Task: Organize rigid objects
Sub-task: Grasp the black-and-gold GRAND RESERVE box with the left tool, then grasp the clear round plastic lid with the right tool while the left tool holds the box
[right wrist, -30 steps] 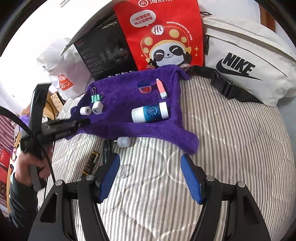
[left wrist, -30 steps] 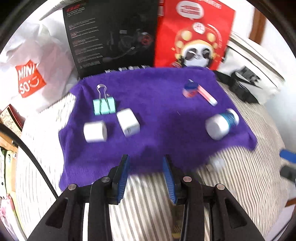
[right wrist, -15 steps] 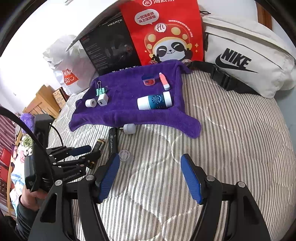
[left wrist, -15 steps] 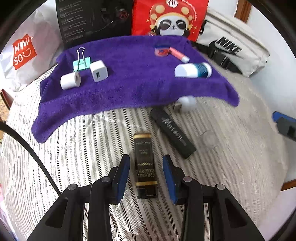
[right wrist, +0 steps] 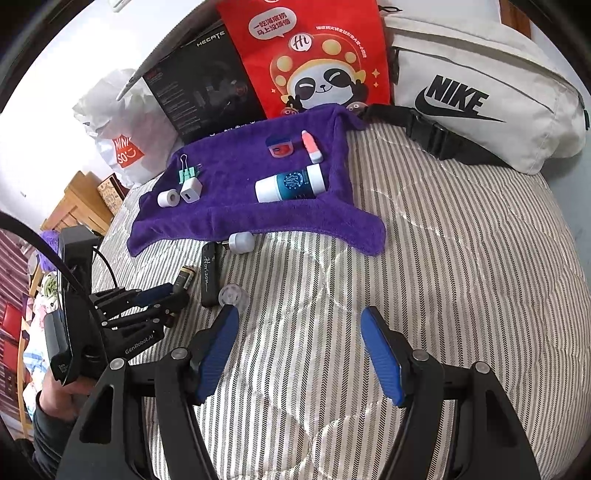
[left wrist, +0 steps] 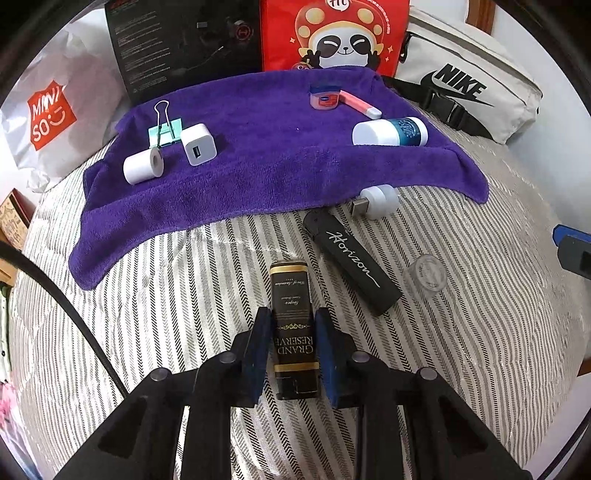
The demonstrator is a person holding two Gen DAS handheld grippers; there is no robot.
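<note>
My left gripper [left wrist: 291, 314] is shut on a black and gold Grand Reserve box [left wrist: 293, 321] that lies on the striped bed cover; it also shows in the right wrist view [right wrist: 166, 291]. A black Horizon case [left wrist: 351, 262], a white USB plug [left wrist: 376, 199] and a clear round lid [left wrist: 424, 275] lie just right of it. On the purple towel [left wrist: 258, 177] sit a green binder clip [left wrist: 162, 125], a white charger [left wrist: 197, 144], a white roll [left wrist: 142, 166], a small jar [left wrist: 325, 96], a pink tube [left wrist: 360, 105] and a white and teal bottle [left wrist: 389, 131]. My right gripper [right wrist: 299, 332] is open and empty over the bed.
A Miniso bag [left wrist: 51, 110], a black box [left wrist: 184, 40], a red panda bag [left wrist: 332, 33] and a white Nike bag [left wrist: 469, 85] stand behind the towel. A wooden cabinet [right wrist: 74, 206] is left of the bed.
My left gripper has pulled back from the towel, come down over the black and gold box and closed on it. The right gripper stays open, almost still.
</note>
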